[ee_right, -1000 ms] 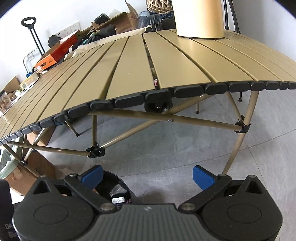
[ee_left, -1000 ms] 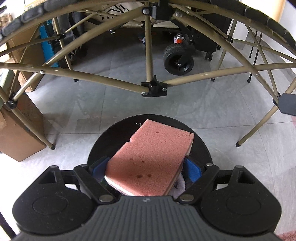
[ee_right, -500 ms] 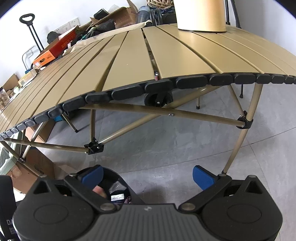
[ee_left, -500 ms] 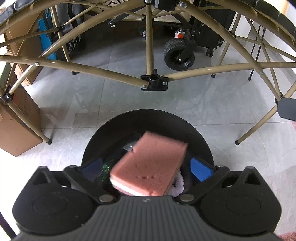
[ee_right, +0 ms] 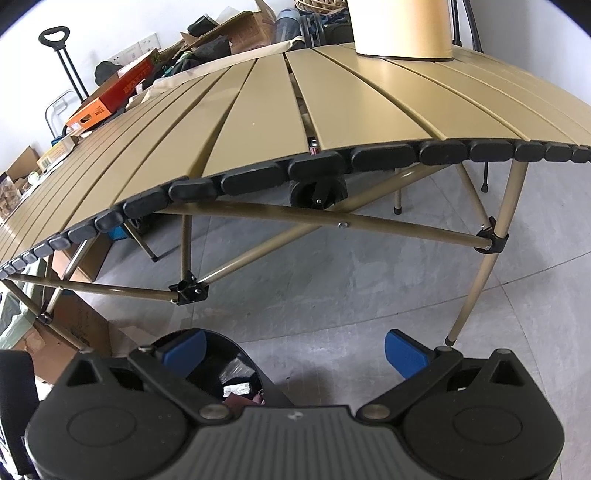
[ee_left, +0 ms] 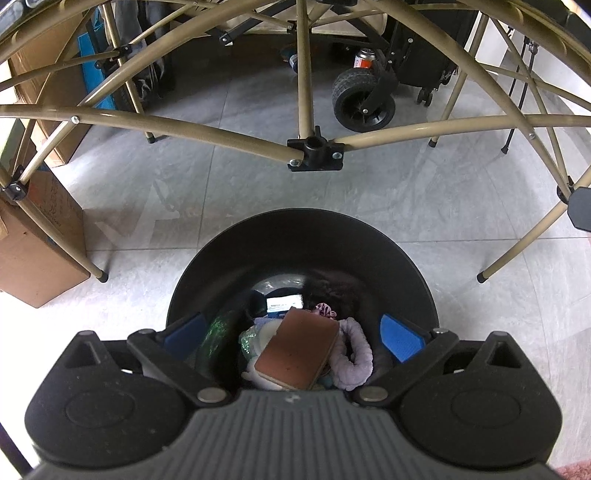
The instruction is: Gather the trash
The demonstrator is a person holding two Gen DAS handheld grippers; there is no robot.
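Note:
A round black trash bin (ee_left: 303,243) stands on the floor right under my left gripper (ee_left: 293,334), which is open and empty above its mouth. A pink sponge (ee_left: 297,356) lies inside on other trash: a lilac fuzzy band (ee_left: 354,354), a green shiny wrapper (ee_left: 218,332) and a small packet (ee_left: 283,302). My right gripper (ee_right: 293,350) is open and empty above the floor, with the bin (ee_right: 236,369) at its lower left.
A tan slatted folding table (ee_right: 258,103) stands ahead, its legs and cross braces (ee_left: 314,153) close beyond the bin. A tan cylinder (ee_right: 402,27) stands on the table. Cardboard boxes (ee_left: 33,251) sit at the left, a wheeled cart (ee_left: 364,99) behind.
My left gripper opened and let go of the pink sponge, which fell into the bin. The right gripper stayed open and rose slightly.

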